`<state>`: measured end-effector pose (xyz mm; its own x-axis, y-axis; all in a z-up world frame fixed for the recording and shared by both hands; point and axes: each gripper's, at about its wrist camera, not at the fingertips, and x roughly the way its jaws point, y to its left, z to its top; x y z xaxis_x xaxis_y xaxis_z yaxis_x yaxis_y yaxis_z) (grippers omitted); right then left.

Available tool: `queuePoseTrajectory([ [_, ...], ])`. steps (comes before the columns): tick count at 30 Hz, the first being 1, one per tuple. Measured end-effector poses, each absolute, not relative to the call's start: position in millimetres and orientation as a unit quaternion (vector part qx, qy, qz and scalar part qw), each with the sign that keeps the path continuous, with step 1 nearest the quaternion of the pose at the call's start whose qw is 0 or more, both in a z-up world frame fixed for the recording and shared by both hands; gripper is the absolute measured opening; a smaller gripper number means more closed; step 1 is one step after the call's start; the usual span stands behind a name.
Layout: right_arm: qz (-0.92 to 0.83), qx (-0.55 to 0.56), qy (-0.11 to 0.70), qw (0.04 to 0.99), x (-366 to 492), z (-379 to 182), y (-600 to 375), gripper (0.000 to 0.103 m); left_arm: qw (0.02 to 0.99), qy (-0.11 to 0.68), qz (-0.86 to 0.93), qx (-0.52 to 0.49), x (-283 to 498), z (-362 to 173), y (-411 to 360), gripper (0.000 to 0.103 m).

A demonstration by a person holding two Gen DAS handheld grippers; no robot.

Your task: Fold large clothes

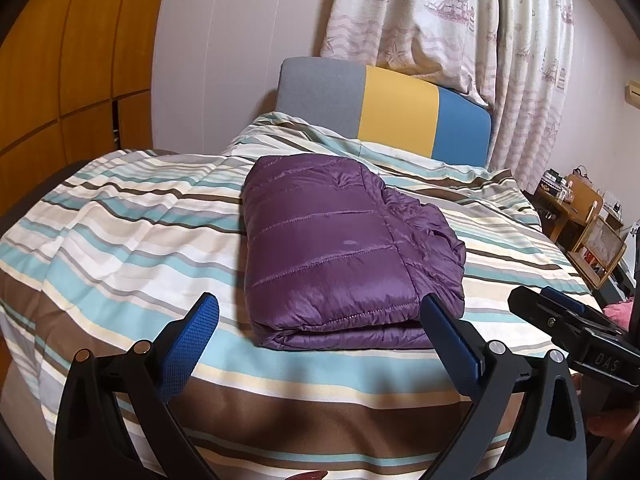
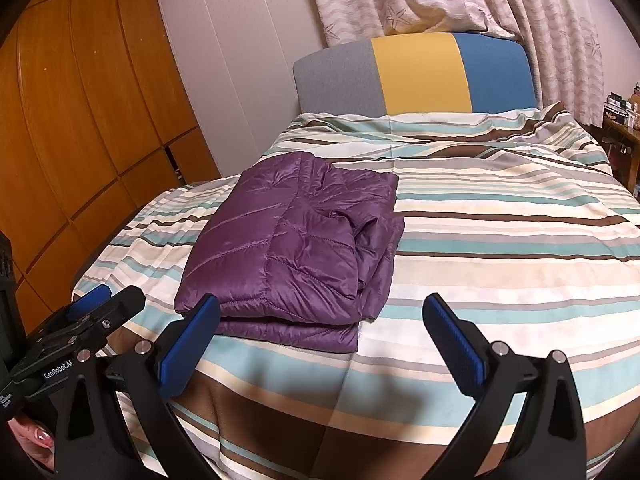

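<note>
**Free room on the bed**

Striped duvet (image 2: 500, 248) lies bare to the right of the folded purple jacket (image 2: 296, 248) and along the near edge in front of it. Narrower bare strip on jacket's left, w/ wooden wardrobe (image 2: 80, 120) beyond. Far end blocked by headboard (image 2: 420, 76) & curtain (image 1: 440, 20). Cluttered shelves (image 1: 588, 220) flank the bed's right side.

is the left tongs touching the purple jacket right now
Cannot tell. In the left wrist view the left tongs stand open, one finger overlapping the purple jacket's near corner. The right wrist view shows them off to the side, not deciding it.
</note>
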<state>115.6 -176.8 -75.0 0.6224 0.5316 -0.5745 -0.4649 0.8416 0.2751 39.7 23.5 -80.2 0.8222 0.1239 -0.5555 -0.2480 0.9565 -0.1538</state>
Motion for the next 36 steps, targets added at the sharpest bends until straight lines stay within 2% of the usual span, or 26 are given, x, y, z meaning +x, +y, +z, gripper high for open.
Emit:
queuePoseTrajectory([
  [36,0.277,0.056,0.348,0.894,117.7,-80.1,-177.5,0.101,0.938,0.31,0.115,-0.106,44.5,-91.5,22.8,0.1],
])
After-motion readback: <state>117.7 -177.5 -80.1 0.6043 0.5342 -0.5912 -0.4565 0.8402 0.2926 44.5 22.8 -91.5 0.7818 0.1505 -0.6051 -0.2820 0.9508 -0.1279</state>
